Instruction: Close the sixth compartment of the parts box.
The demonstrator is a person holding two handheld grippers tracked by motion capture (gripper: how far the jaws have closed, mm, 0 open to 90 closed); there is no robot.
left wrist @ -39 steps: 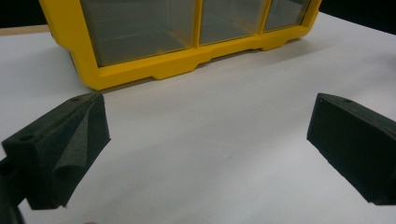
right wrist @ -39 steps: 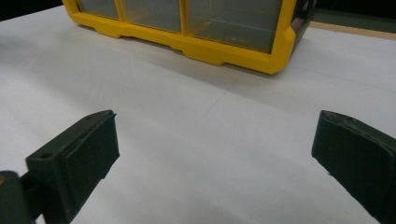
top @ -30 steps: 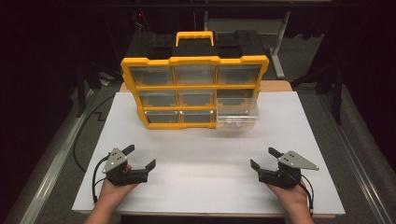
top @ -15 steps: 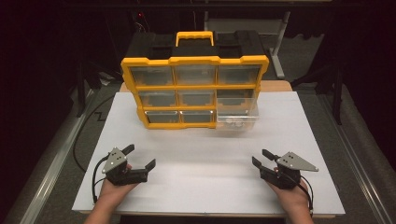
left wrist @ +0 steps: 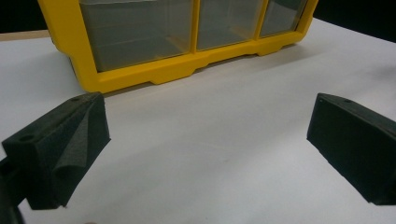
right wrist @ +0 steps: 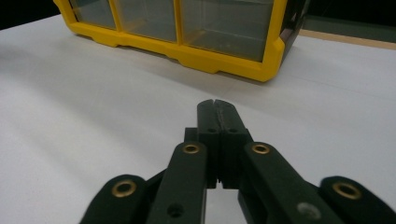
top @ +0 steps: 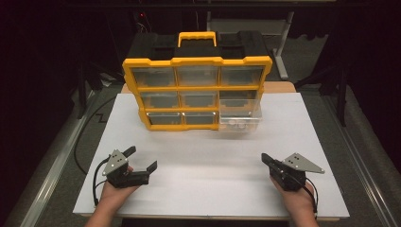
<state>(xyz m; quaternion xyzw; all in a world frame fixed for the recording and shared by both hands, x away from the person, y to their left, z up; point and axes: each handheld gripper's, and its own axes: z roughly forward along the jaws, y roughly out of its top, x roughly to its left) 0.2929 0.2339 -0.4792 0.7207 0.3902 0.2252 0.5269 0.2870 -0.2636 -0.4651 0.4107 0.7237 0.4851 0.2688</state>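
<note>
Near the yellow plastic drawer cabinet [top: 196,92], the right gripper [top: 265,159] jaws have just been closing empty; the left gripper [top: 140,159] is being held wide open.

The left hand-held gripper [left wrist: 205,140] has its two black foam-padded jaws spread wide with nothing between them, low over the white counter [left wrist: 219,154]. Ahead stands a yellow drawer organizer [left wrist: 177,70], its clear drawers [left wrist: 135,32] side by side.

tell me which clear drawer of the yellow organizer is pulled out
The bottom right clear plastic drawer of the yellow organizer: it juts forward with small white pieces inside, while the others sit flush.
</note>
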